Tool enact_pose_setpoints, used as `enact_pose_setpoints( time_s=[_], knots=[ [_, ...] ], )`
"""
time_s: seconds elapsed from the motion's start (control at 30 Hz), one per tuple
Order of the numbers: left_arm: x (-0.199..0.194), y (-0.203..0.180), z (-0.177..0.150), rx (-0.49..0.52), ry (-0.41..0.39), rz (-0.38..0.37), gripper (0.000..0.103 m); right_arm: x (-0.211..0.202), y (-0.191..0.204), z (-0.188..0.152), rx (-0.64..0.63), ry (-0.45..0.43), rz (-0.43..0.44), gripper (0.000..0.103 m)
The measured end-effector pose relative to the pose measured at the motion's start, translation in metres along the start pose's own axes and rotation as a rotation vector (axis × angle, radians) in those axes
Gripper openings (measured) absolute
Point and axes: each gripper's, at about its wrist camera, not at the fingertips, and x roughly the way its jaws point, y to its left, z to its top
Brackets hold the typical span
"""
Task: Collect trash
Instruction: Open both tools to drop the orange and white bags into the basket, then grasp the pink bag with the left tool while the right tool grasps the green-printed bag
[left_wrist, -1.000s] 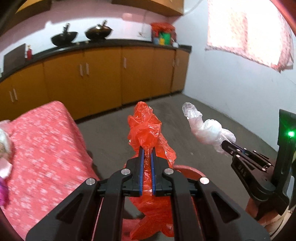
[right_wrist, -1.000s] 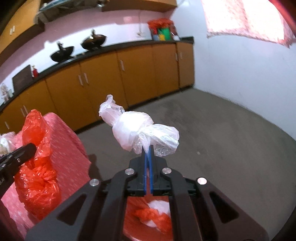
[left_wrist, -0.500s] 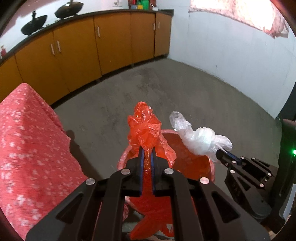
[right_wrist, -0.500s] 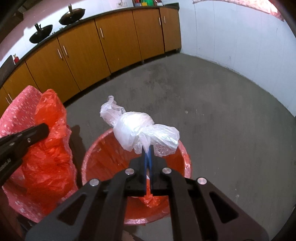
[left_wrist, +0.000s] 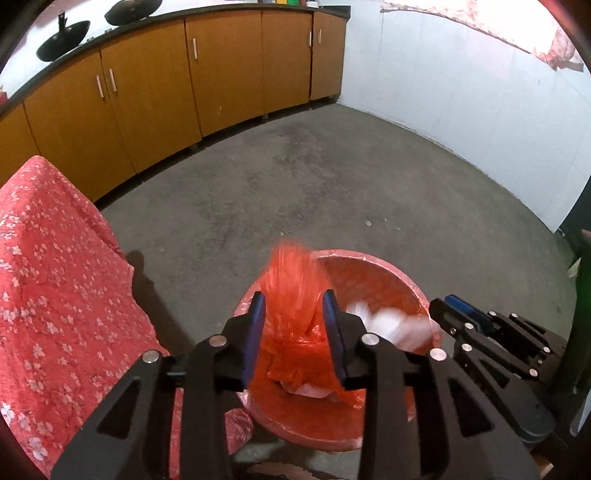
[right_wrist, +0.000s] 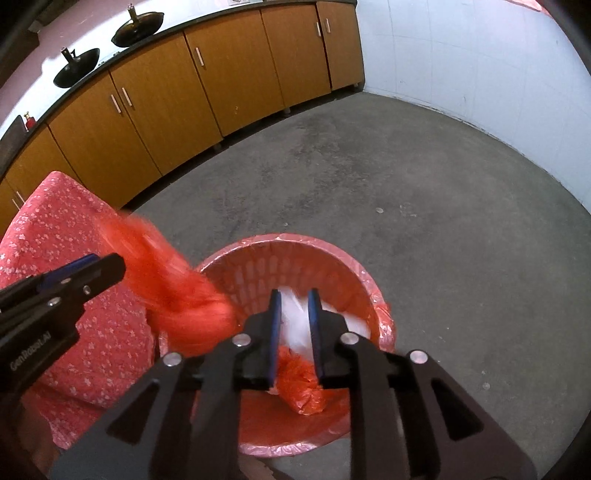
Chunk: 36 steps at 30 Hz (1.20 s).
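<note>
Right tool (right_wrist: 293, 325): jaws parted, poised over the bin's mouth.
White bag (right_wrist: 295, 314): blurred, seen between the parted jaws, inside the bin.
Bin (right_wrist: 354, 277): red basket with a plastic liner, standing on the grey floor (right_wrist: 424, 192).
Red bag (right_wrist: 173, 288): motion-blurred, over the bin's left rim, just beside the left tool (right_wrist: 85, 273).
Red scrap (right_wrist: 301, 384): crumpled in the bin's bottom.
Floral cloth (right_wrist: 74, 236): draped at left, beside the bin.

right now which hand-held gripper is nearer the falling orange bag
Left. The left hand-held gripper is open with the blurred orange bag between its fingers; the right hand-held gripper is open beside it, over the white bag.
</note>
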Motion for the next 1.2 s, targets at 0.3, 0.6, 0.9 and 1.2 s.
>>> enact_pose_setpoints(
  time_s=[0.3,0.6,0.9,1.2],
  knots=[
    [-0.029,0.026,-0.001,-0.073,-0.042,0.031,0.033,-0.022,0.012,0.005,-0.025,-0.032,-0.012,0.018],
    [-0.139,0.100,-0.020,-0.246,-0.218,0.107,0.040,-0.067,0.080,0.030,-0.123,-0.105,0.078,0.018],
    [-0.265,0.216,-0.097,-0.443,-0.341,0.389,0.048,-0.134,0.245,0.038,-0.312,-0.159,0.326,0.018],
    [-0.322,0.321,-0.161,-0.627,-0.386,0.648,0.059,-0.178,0.423,0.012,-0.483,-0.193,0.553,0.045]
  ],
)
